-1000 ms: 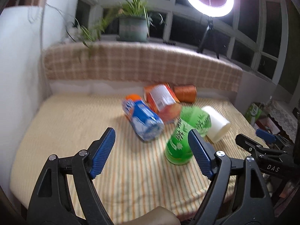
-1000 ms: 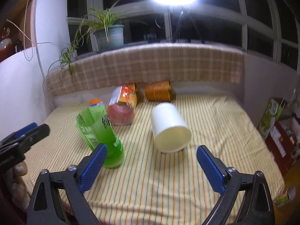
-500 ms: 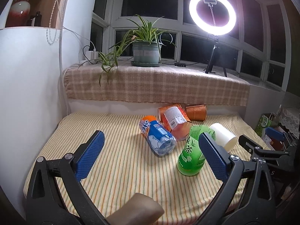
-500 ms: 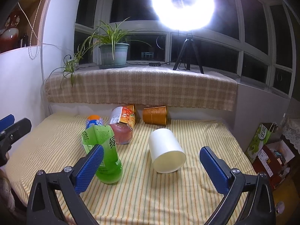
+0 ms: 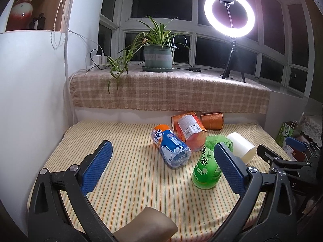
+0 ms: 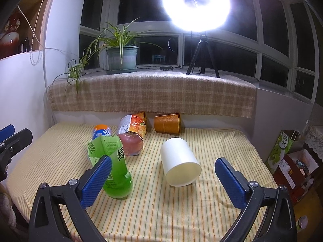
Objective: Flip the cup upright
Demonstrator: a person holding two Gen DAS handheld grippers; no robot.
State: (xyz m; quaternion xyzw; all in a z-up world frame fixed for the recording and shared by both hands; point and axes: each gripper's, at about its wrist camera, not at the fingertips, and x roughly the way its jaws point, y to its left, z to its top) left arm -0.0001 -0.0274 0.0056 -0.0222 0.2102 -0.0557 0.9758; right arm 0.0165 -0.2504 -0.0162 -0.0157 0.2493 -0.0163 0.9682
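A white cup (image 6: 179,162) lies on its side on the striped cloth, its open mouth facing me; it also shows in the left wrist view as the white cup (image 5: 241,148) behind a green bottle. A copper-coloured cup (image 6: 167,123) lies on its side by the back wall, seen too as the copper cup (image 5: 212,120). My right gripper (image 6: 163,178) is open, hanging near the front of the table with the white cup just beyond its fingers. My left gripper (image 5: 163,166) is open and holds nothing, short of the bottles.
A green bottle (image 6: 112,166), a blue bottle (image 5: 171,148) and an orange-labelled bottle (image 5: 191,132) lie tumbled together mid-table. A plaid-covered sill (image 5: 169,90) carries a potted plant (image 5: 158,56) and a ring light (image 5: 229,14). Boxes (image 6: 290,159) stand off the table's right edge.
Both grippers have pulled back and tilted upward, so the cups and bottles now sit lower and farther in each view. Nothing on the table moved.
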